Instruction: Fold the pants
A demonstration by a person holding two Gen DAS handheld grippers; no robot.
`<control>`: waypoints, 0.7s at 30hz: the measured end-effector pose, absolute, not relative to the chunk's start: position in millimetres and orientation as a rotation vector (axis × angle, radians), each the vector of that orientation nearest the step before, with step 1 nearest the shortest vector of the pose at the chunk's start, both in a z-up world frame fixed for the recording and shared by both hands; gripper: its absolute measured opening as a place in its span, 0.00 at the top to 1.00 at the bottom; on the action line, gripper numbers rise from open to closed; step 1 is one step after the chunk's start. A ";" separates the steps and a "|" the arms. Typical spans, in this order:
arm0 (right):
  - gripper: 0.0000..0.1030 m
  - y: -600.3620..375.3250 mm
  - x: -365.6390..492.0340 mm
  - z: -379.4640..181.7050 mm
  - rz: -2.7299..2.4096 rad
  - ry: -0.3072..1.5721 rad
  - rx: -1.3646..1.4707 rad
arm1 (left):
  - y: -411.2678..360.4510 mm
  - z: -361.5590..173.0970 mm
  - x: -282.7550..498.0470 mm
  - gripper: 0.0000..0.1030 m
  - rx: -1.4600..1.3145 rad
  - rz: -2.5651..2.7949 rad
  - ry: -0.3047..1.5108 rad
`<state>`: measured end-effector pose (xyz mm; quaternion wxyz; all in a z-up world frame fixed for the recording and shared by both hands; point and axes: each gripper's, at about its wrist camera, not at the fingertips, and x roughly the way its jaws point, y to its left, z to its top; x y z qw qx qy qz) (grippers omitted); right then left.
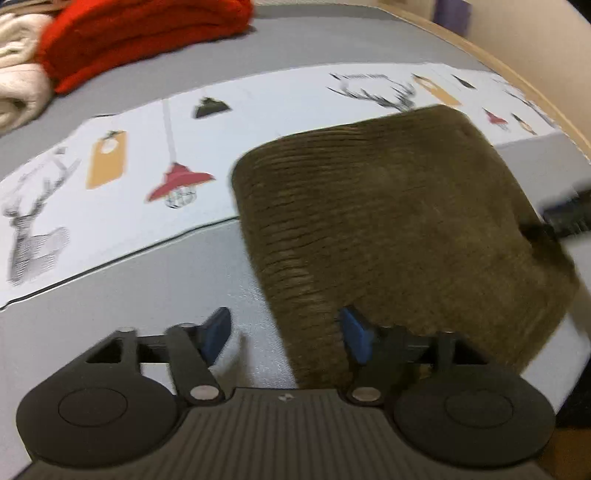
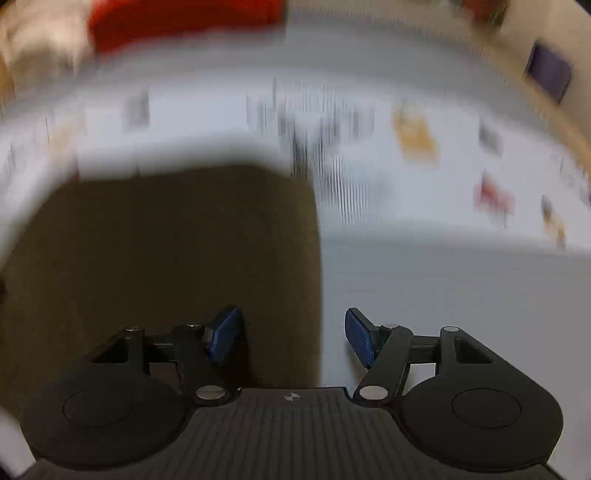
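The brown corduroy pants (image 1: 399, 229) lie folded into a compact rectangle on the grey table. My left gripper (image 1: 286, 334) is open, hovering over the pants' near left corner, with the left edge of the cloth between its blue pads. The pants also show in the right wrist view (image 2: 166, 266), heavily blurred. My right gripper (image 2: 293, 336) is open above the pants' near right edge and holds nothing. A dark blurred shape (image 1: 565, 214) at the pants' right side in the left wrist view may be the other gripper.
A white printed mat (image 1: 155, 177) with deer and lamp pictures lies under the pants' far part. A folded red garment (image 1: 140, 33) and a cream one (image 1: 18, 74) sit at the far left. The table's wooden edge (image 1: 517, 70) runs at the far right.
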<state>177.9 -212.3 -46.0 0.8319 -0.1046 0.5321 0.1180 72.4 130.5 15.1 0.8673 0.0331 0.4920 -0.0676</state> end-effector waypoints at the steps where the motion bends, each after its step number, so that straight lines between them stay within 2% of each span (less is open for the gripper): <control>1: 0.32 -219.6 170.9 -44.1 0.221 1.130 -0.202 | 128.5 21.9 70.1 0.29 0.065 -0.122 1.027; 3: 0.36 -229.7 158.7 -22.9 0.166 1.100 -0.129 | 122.8 43.5 59.1 0.27 0.071 -0.099 0.972; 5: 0.36 -238.0 140.0 9.2 0.165 1.000 -0.024 | 118.0 69.1 45.8 0.13 0.062 -0.089 0.911; 6: 0.35 -240.3 130.2 24.4 0.168 0.956 0.014 | 116.2 81.8 39.6 0.11 0.055 -0.079 0.884; 8: 0.29 -241.1 107.1 54.5 0.175 0.862 0.072 | 111.4 109.9 24.0 0.06 0.040 -0.038 0.813; 10: 0.13 -238.8 82.4 76.8 0.183 0.790 0.109 | 103.9 136.5 3.3 0.01 0.032 0.005 0.736; 13: 0.09 -235.3 46.9 93.9 0.218 0.721 0.130 | 89.5 159.3 -30.5 0.00 0.001 0.022 0.669; 18: 0.06 -228.3 7.5 61.9 0.222 0.719 0.113 | 60.4 140.7 -74.5 0.00 -0.153 -0.011 0.696; 20: 0.11 -225.2 10.2 42.8 0.198 0.849 0.130 | 48.6 106.5 -87.7 0.00 -0.147 0.015 0.720; 21: 0.13 -222.9 11.8 41.4 0.203 0.858 0.137 | 41.4 88.2 -81.2 0.01 -0.090 0.062 0.833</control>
